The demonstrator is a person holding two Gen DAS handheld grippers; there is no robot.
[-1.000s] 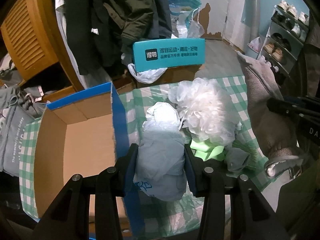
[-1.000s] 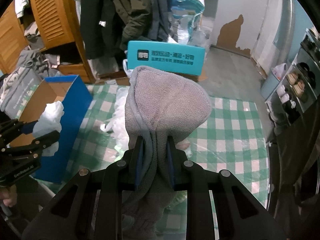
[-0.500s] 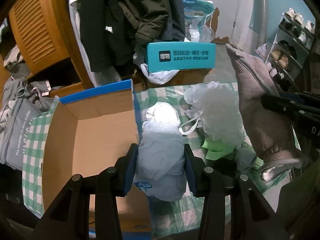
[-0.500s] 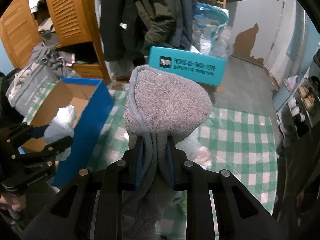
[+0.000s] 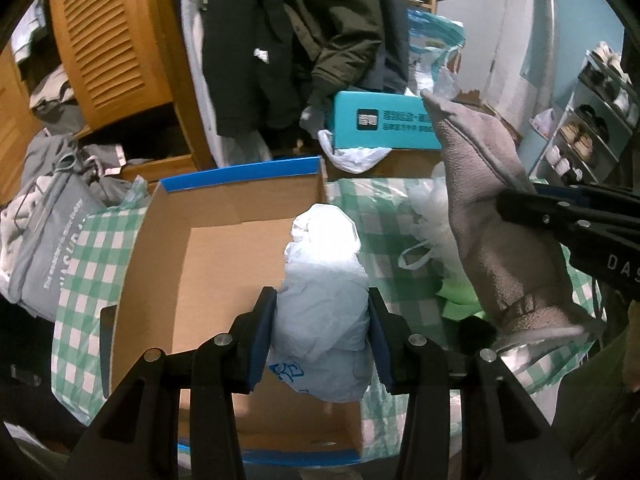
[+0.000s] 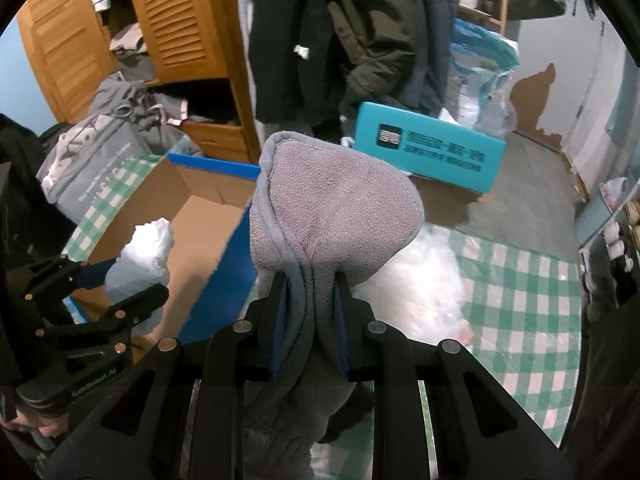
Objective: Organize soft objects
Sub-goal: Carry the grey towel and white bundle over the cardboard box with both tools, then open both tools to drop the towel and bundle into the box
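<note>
With both tools loaded, I hold my soft things at the open cardboard box.

My left tool is clamped on a crumpled pale plastic bag, which hangs above the box's right-hand wall, over its bare brown floor. My right tool is pinched nearly closed on a grey fleece mitten, held upright just right of the box's blue wall, above the green checked cloth. A white mesh pouf lies on that cloth beyond the mitten. A teal carton sits farther back, below hanging dark coats.
</note>
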